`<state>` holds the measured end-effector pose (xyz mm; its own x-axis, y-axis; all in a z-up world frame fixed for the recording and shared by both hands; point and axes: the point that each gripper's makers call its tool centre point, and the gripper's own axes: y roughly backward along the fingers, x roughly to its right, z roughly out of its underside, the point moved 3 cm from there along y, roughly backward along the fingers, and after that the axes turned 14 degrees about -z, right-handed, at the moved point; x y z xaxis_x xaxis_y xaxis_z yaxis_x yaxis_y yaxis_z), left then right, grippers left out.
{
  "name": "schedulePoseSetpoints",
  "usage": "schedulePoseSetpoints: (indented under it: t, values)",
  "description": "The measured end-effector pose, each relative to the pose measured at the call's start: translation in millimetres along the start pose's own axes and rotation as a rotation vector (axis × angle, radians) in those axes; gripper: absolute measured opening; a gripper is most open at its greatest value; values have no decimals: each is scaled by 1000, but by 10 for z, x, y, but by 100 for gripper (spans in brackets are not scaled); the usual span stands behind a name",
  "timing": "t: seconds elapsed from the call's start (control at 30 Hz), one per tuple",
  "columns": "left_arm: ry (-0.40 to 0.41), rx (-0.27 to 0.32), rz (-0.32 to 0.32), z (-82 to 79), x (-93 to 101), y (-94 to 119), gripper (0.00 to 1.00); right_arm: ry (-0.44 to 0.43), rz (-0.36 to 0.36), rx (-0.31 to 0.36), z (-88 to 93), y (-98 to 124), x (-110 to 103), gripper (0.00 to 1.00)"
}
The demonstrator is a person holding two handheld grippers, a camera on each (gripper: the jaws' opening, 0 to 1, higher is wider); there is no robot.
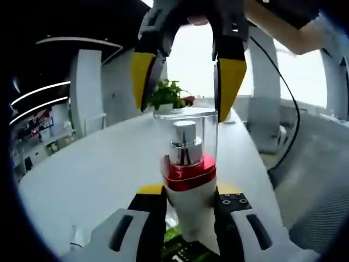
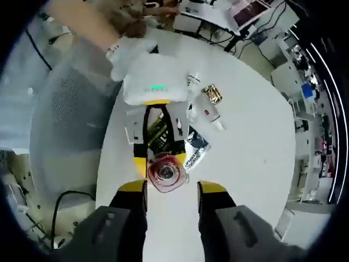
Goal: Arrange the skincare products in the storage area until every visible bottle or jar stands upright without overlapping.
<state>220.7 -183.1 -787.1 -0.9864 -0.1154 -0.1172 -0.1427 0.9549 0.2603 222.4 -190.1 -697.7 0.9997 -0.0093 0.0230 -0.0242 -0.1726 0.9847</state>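
The left gripper [image 1: 188,204] clamps the white bottle [image 1: 188,174] above the table [image 1: 98,169], while the right gripper [image 2: 172,188] hangs open over its clear cap [image 2: 166,173], so it should likely descend centred and close gently to avoid tipping.

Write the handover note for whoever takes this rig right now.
Left gripper: shut on the white bottle with the red collar and clear cap, held above the white table.
Right gripper: open, poised over that cap, jaws not touching it.
On the table: a clear bottle and a dark sachet lie flat.
Done: cannot tell.
Left: set the held bottle upright, stand the lying one.
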Motion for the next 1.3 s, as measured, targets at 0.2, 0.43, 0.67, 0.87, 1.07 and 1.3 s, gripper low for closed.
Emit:
schedulePoseSetpoints:
  t: [0.2,0.43,0.67,0.87,1.07,1.3]
  values:
    - [-19,1,63,-14,12,-12,30,43,-79,2,-60,-180,-25,34]
    - [-17,6,100,-9,3,-9,30,59,-107,3,-95,-294,0,30]
    - [-105,-26,86,-2,23,-13,31,-48,-131,-15,-93,-308,46,29]
    - [-43,-84,-24,25,-36,47,44,-193,-115,-27,-82,-307,69,29]
    - [-51,-108,-139,50,-117,179,43,-340,-88,-17,-55,-299,97,29]
    - [23,-147,-211,42,-69,271,44,-536,-53,-10,-31,-296,89,29]
